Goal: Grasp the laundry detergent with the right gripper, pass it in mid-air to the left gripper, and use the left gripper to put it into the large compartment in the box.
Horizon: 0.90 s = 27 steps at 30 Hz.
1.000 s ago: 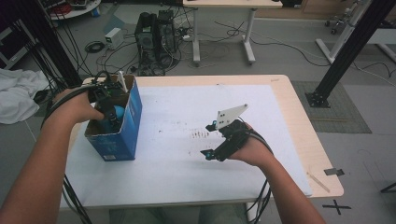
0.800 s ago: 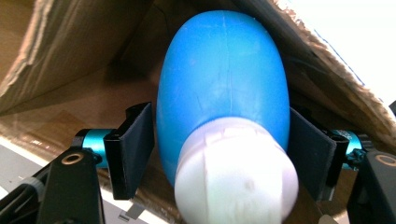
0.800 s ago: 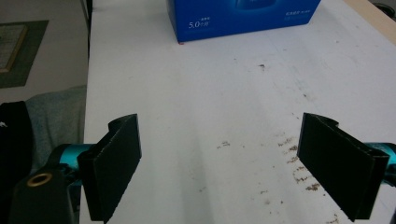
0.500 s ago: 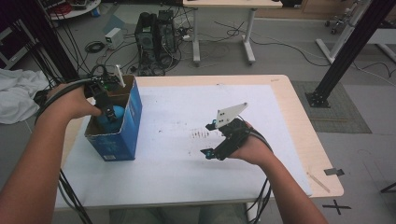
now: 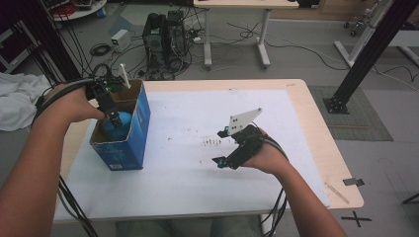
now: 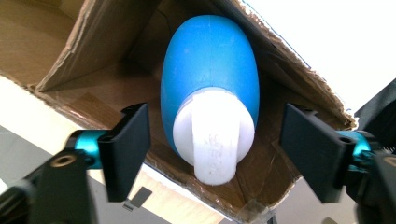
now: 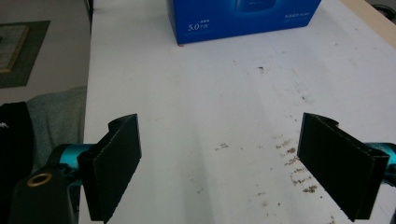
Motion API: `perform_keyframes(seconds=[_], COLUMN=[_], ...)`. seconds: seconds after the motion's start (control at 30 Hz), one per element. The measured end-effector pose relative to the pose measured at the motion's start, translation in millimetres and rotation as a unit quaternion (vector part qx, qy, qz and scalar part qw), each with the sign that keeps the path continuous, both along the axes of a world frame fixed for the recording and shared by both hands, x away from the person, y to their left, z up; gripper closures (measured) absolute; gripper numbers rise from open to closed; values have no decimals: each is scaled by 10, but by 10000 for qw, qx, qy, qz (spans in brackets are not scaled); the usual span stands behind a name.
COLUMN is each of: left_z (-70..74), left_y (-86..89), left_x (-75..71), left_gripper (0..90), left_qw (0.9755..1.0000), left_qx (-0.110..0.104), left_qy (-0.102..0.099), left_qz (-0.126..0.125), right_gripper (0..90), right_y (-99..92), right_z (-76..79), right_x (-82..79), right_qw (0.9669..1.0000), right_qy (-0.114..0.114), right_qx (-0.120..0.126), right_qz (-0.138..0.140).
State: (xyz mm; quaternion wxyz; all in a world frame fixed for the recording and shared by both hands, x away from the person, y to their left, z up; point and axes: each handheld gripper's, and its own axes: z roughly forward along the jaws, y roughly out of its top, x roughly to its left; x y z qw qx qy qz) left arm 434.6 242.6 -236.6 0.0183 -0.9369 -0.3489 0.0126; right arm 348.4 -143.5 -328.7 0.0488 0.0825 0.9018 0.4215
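Observation:
An open blue cardboard box (image 5: pixel 129 148) stands on the left of the white table (image 5: pixel 183 182). A blue bottle with a white cap (image 6: pixel 210 93) lies inside it, also seen from above as the blue bottle (image 5: pixel 122 121). My left gripper (image 5: pixel 111 112) reaches down into the box mouth. In the left gripper view the left gripper (image 6: pixel 217 154) has its jaws on either side of the cap with gaps on both sides; they have just been opening. My right gripper (image 5: pixel 221 147) rests open on the table's middle right, and the right gripper (image 7: pixel 229 161) has nothing between its jaws.
Brown specks (image 5: pixel 212 142) mark the table in front of the right gripper. Beyond the far edge, a computer tower (image 5: pixel 165 37) and cables sit on the floor. White cloth (image 5: pixel 17 101) lies left of the table. A black frame post (image 5: pixel 368 52) rises at the right.
The left gripper has lifted a little at the box mouth and its jaws have spread off the bottle. The right hand has stayed put.

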Motion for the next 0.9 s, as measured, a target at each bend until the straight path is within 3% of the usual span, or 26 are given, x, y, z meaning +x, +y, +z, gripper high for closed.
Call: perform_keyframes(seconds=[0.33,0.43,0.83,0.9], left_z=[164,220,362,384], left_y=[-17,-12,-102,-147], left_x=[-77,-100,-210,-248], left_gripper=[197,194,104,89], left_qw=[9999,9999,9987,9987], left_qx=[10,17,-44,-111], left_qy=[-119,-72,-262,-316], left_qz=[-43,-128,-442,-385], right_gripper=[128,128,128,128], right_y=[-56,-91,-161,-167], right_z=[33,78,313,356], right_x=[12,28,109,107], right_qw=[10000,10000,9992,9989], right_qy=[-16,-40,-60,-69], right_qx=[0,-4,-387,-445], right_qz=[-44,-65,-81,-93])
